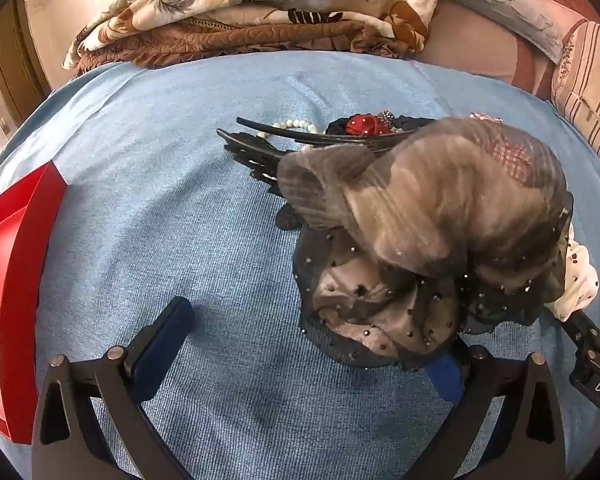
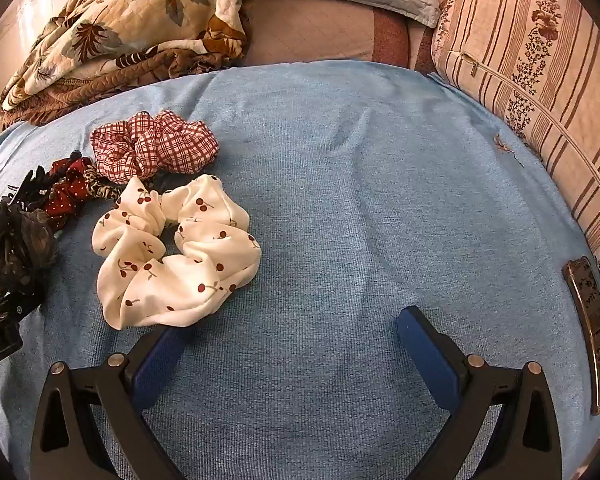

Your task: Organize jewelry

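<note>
The left gripper [image 1: 304, 344] is held with its jaws wide apart and nothing clamped; its right finger is partly hidden under the grey scrunchie [image 1: 420, 240], which lies at two o'clock from it. Beyond that, at twelve o'clock, black headbands [image 1: 260, 136], white beads [image 1: 296, 124] and a red bow [image 1: 362, 124] are heaped together. A red box [image 1: 12, 280] is seen at nine o'clock, apparently holding nothing. The right gripper [image 2: 296, 344] is likewise spread wide over bare blue cloth [image 2: 360, 200], with the cherry scrunchie [image 2: 176, 256] touching its left finger at eleven o'clock and a checked scrunchie [image 2: 156, 148] farther out. Nothing appears sorted yet; the whole pile is judged still to be moved.
</note>
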{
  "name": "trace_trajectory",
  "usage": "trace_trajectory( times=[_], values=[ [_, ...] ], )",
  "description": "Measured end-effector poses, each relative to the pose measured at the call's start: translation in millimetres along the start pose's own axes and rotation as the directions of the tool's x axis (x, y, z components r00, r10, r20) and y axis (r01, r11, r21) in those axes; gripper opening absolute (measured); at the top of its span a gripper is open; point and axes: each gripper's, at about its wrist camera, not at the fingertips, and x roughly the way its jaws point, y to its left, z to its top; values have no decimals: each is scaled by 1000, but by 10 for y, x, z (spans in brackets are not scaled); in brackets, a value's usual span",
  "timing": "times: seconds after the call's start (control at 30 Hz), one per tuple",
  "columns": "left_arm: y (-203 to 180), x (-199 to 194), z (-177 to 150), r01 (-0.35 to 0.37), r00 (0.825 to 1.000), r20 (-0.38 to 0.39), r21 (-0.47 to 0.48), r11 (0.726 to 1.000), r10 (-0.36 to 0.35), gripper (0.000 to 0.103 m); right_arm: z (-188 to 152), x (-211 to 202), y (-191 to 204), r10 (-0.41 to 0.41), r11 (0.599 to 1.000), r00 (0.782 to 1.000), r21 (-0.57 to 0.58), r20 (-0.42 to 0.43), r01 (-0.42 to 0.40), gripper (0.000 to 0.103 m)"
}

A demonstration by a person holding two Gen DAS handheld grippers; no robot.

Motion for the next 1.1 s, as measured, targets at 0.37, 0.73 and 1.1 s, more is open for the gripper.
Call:
trace_trajectory(
  times=[0.37,0.73,1.1],
  values=[
    [1,4,6,8,1000,2,-5,1000,-8,103,-2,-1,-2,-2,1000,1000,-3,2,2,103],
    [7,3,1,8,1000,3,-6,1000,-8,103,-2,0,-1,-1,1000,1000,-4,2,1,103],
    [44,-2,-30,11,1000,3,-1,1000,-11,103,-3,-2,-3,1,1000,1000,-5,3,-1,103]
  ],
)
